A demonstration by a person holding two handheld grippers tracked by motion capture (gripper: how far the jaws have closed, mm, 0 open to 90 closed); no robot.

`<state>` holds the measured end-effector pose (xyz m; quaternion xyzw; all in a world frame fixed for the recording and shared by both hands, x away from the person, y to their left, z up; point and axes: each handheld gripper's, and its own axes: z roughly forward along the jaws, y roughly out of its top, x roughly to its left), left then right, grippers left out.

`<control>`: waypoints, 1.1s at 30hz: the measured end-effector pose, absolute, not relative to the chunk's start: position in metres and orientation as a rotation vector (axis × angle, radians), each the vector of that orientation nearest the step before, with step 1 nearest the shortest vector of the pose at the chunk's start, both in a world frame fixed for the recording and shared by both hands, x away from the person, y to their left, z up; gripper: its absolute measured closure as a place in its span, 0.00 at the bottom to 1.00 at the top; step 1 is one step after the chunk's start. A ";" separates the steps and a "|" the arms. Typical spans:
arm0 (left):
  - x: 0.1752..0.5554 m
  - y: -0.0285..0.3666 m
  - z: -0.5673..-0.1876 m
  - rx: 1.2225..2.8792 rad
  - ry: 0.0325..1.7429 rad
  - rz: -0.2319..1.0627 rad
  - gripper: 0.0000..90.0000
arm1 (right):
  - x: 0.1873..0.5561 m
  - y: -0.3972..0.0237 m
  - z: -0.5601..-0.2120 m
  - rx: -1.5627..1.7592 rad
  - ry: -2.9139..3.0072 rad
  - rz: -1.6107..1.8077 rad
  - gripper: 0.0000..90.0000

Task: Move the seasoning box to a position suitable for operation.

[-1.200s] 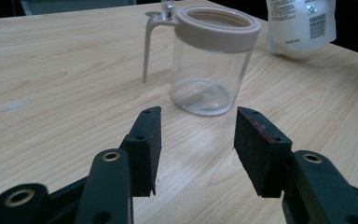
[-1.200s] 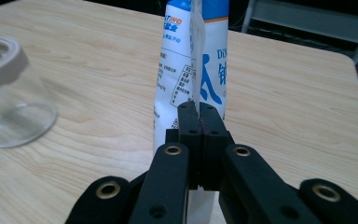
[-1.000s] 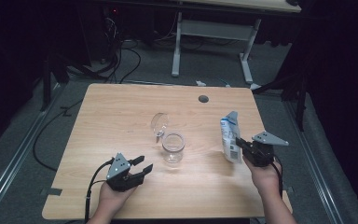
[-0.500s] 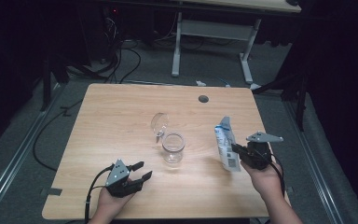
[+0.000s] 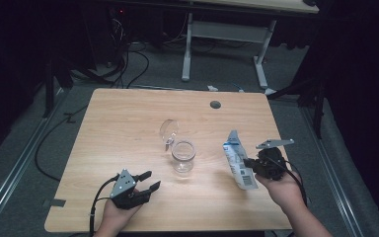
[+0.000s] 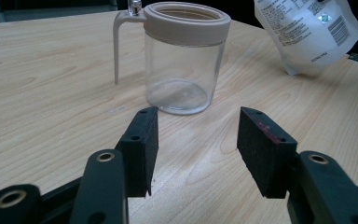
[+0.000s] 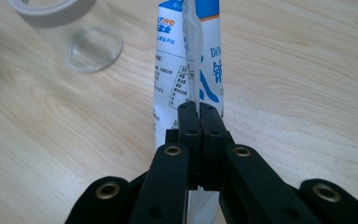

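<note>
White-and-blue printed pouch [image 5: 238, 160] with barcode, tilted, pinched by right gripper [image 5: 249, 163], left gripper [image 5: 147, 180] spread

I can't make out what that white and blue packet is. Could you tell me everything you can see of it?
The packet is a flat, soft plastic pouch, white with blue print, small text and a barcode near its lower end. It is lifted off the table and tilted, pinched at a thin edge seam between the shut fingers of the right gripper. The glass jar stands apart to its left.
</note>
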<state>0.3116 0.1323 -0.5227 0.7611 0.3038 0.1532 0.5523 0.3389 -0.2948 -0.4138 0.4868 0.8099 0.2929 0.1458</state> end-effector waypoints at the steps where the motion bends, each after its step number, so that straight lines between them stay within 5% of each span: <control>1: 0.312 0.132 -0.523 1.801 0.718 0.363 0.54 | 0.340 -0.294 -0.413 1.405 2.344 0.834 1.00; 33: 0.310 0.130 -0.526 1.815 0.709 0.365 0.54 | 0.352 -0.278 -0.391 1.425 2.590 0.504 1.00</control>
